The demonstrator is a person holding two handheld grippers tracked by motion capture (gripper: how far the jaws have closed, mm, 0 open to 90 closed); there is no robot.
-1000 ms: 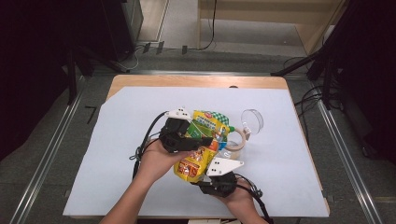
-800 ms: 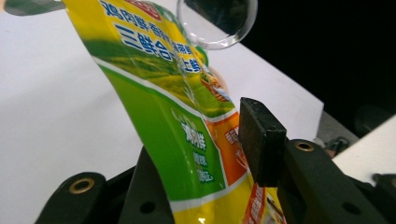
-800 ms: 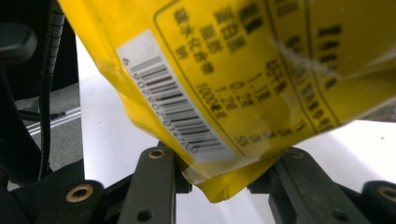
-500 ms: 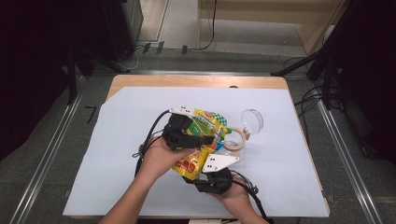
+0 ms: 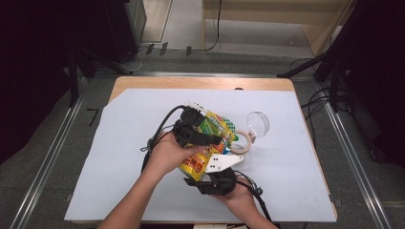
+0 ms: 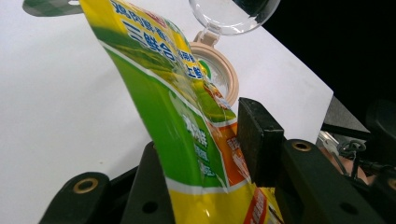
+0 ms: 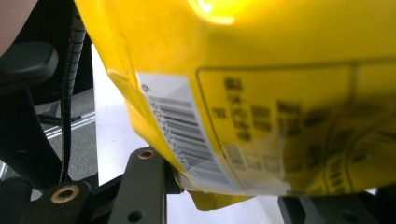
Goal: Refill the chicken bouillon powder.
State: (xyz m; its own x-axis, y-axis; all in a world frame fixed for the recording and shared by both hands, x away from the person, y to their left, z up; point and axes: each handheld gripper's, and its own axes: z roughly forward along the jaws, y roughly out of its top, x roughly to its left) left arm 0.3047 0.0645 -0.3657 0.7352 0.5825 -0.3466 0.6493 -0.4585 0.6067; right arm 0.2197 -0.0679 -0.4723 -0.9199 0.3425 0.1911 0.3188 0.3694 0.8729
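Pouch: I am holding a yellow and green snack pouch [image 5: 206, 143] between my two grippers, lifted off the white sheet [image 5: 119, 143] near the middle of the table [image 5: 143, 82].
Pouch look: it is showing glossy film, green with printed characters on one face and orange lower down; in the right gripper view its back [image 7: 261, 93] is showing plain yellow with a white barcode label and small dark print.
Left gripper: my left gripper [image 5: 210, 139] is clamping the pouch; in the left gripper view the film [image 6: 187, 140] is passing between the two black jaws, which are pressing it from both sides.
Right gripper: my right gripper [image 5: 203, 171] is sitting at the pouch's lower end; the film is running down between its jaws, and I am taking it as gripped there.
Ring and lid: a beige ring [image 5: 242, 141] with a clear round lid [image 5: 258, 122] is lying on the sheet just beside the pouch, on its far right.
Hidden: my left hand [image 5: 167, 155] and the gripper bodies are covering much of the pouch from above.
Cut off: the pouch is running past the frame edges in both gripper views.
Hard to read: the print on the back is blurring, and the right jaw's contact is sitting below the frame edge.
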